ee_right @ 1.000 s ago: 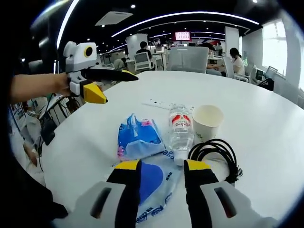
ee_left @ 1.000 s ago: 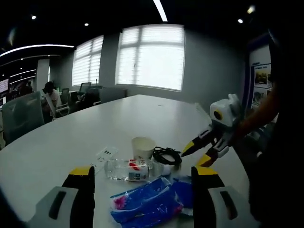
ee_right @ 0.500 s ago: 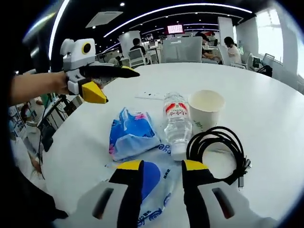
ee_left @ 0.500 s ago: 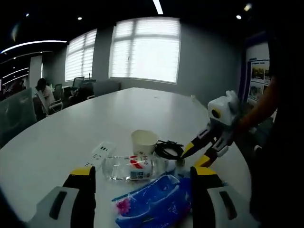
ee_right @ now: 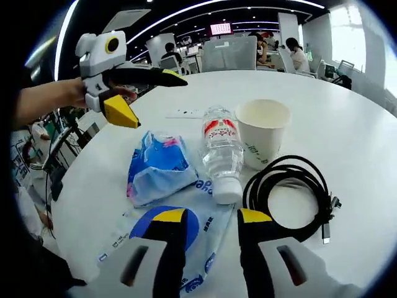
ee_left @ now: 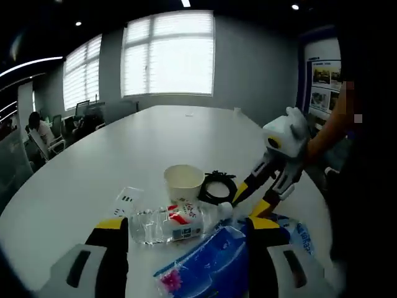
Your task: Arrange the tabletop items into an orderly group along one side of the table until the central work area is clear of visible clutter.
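A clear water bottle [ee_right: 220, 149] with a red label lies on the white table [ee_right: 347, 124], between a blue tissue packet [ee_right: 158, 167] and an upright paper cup [ee_right: 262, 130]. A coiled black cable [ee_right: 291, 195] lies beside the cup. My right gripper [ee_right: 211, 216] is open, low over a flat blue-and-white bag [ee_right: 186, 242], its tips near the bottle cap. My left gripper [ee_right: 158, 99] hovers open above the packet's far side. In the left gripper view, my left gripper [ee_left: 186, 223] frames the bottle [ee_left: 180, 222] and packet [ee_left: 205, 267]; the right gripper [ee_left: 248, 203] is beside the cable [ee_left: 217, 186] and cup [ee_left: 184, 181].
A white power strip [ee_right: 183, 113] lies on the table past the bottle, also seen as a power strip [ee_left: 127, 197] at the left. Office chairs and seated people [ee_right: 298, 53] stand beyond the far edge. Bare tabletop stretches toward the windows [ee_left: 167, 56].
Both views have drawn closer to the items. My right gripper has dropped lower over the flat bag, nearer the bottle cap. The items themselves lie where they were.
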Demonstrator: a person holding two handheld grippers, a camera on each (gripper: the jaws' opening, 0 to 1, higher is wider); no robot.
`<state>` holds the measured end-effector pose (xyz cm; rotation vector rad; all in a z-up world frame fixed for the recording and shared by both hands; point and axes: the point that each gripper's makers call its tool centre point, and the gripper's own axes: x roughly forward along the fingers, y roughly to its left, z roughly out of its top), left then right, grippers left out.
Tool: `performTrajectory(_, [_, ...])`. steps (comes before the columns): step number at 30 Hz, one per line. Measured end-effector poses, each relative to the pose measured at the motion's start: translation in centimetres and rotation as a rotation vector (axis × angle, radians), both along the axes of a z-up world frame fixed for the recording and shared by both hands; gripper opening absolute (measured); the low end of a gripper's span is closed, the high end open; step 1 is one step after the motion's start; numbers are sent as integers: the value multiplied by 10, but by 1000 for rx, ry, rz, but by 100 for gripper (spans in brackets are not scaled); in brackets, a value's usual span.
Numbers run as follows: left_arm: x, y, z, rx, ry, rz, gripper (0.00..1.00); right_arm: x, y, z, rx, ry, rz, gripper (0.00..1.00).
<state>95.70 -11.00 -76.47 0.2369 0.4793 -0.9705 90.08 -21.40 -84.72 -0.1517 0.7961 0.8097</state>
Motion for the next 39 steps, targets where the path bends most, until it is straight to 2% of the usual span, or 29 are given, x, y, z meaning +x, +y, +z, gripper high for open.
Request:
performTrajectory(4, [5, -14, -7, 71, 4, -103, 74, 13, -4, 1, 6, -11, -30, 27])
performTrajectory(7, [6, -17, -10, 120, 0, -161, 73, 18, -4, 1, 7, -23, -33, 27])
performTrajectory(14, [13, -25, -18, 281, -19, -322, 71, 27, -3, 0, 9, -51, -38, 27])
performTrajectory(20, [18, -33, -23, 354, -27, -415, 70, 36, -2, 0, 15, -75, -49, 27])
performTrajectory(23, [21, -32, -27, 401, -28, -459, 69, 38, 0, -2, 12, -78, -39, 27])
performTrajectory(25, [22, -30, -31, 466, -50, -512, 68, 38, 1, -2, 13, -77, -33, 26])
performTrajectory(28, [21, -31, -35, 492, -44, -554, 67, 40, 3, -3, 10, -82, -22, 26])
performTrajectory(34, [25, -24, -52, 623, -56, -679, 64, 44, 5, -5, 4, -87, -11, 25])
performTrajectory(39, [31, -29, -55, 630, -69, -700, 61, 43, 6, -7, 0, -85, -5, 24])
